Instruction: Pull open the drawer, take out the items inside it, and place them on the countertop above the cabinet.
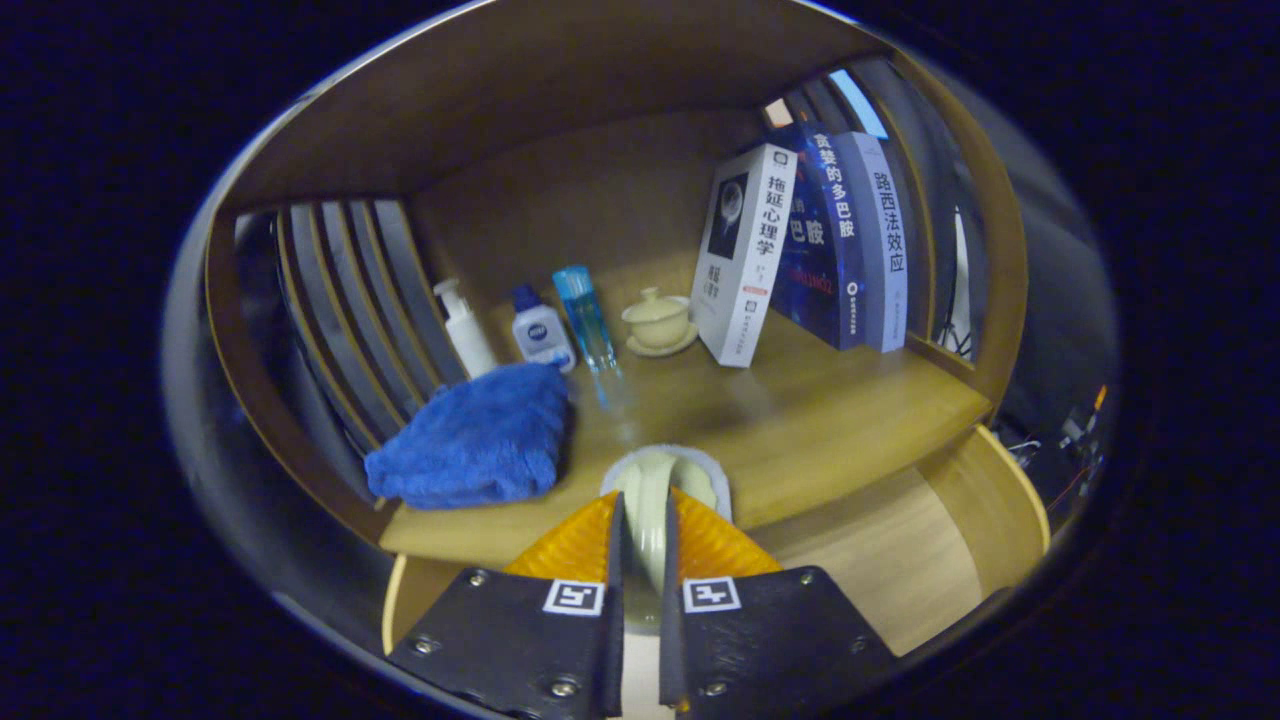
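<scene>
My gripper (641, 505) is shut on a pale cream ceramic piece (652, 478), a small cup or dish seen edge-on, which sticks out past the fingertips. It hangs over the front edge of the wooden countertop (820, 420). Below and to the right of the fingers the drawer (890, 560) stands pulled out, showing a bare light-wood bottom. What lies in the drawer directly under the fingers is hidden.
On the countertop a folded blue towel (475, 450) lies left of the fingers. Behind it stand a white pump bottle (466, 330), a small blue-capped bottle (540, 332), a clear blue bottle (585, 318) and a lidded tea bowl (658, 322). Three books (800, 250) lean at the right. Slatted side walls enclose the shelf.
</scene>
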### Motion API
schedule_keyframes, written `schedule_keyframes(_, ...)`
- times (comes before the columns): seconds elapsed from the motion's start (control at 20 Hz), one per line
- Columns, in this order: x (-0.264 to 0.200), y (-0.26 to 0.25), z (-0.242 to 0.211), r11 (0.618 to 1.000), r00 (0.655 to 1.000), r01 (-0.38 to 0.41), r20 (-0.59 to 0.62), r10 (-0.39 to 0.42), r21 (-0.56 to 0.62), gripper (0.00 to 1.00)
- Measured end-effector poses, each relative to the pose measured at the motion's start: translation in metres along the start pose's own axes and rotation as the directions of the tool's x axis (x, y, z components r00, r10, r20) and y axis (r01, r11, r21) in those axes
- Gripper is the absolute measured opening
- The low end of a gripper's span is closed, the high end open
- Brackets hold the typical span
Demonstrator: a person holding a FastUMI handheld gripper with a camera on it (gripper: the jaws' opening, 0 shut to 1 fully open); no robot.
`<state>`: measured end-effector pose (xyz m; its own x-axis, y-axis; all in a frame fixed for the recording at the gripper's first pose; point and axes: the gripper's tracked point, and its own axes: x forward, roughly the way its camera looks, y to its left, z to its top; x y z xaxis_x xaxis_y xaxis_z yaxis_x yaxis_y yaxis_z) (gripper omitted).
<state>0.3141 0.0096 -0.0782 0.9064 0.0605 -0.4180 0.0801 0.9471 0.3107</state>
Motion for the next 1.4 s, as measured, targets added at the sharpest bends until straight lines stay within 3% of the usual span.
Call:
schedule_keyframes(0.2, 0.022, 0.005, 0.012, 0.993, 0.998, -0.054, -0.005, 0.055, 0.104, 0.15)
schedule_keyframes(0.5, 0.053, 0.007, 0.028, 1.000, 0.997, 0.014, 0.082, -0.016, 0.021, 0.15)
schedule_keyframes(0.7, 0.067, 0.007, 0.037, 0.998, 0.993, 0.038, 0.109, -0.043, 0.047, 0.15)
schedule_keyframes(1.05, 0.066, -0.006, 0.056, 0.996, 0.975, 0.095, 0.199, -0.093, 0.002, 0.16)
schedule_keyframes(1.3, 0.043, 0.004, 0.078, 0.994, 0.942, 0.097, 0.327, -0.074, -0.052, 1.00)
schedule_keyframes(1.4, 0.019, 0.012, 0.084, 0.994, 0.933, 0.089, 0.354, -0.061, -0.062, 1.00)
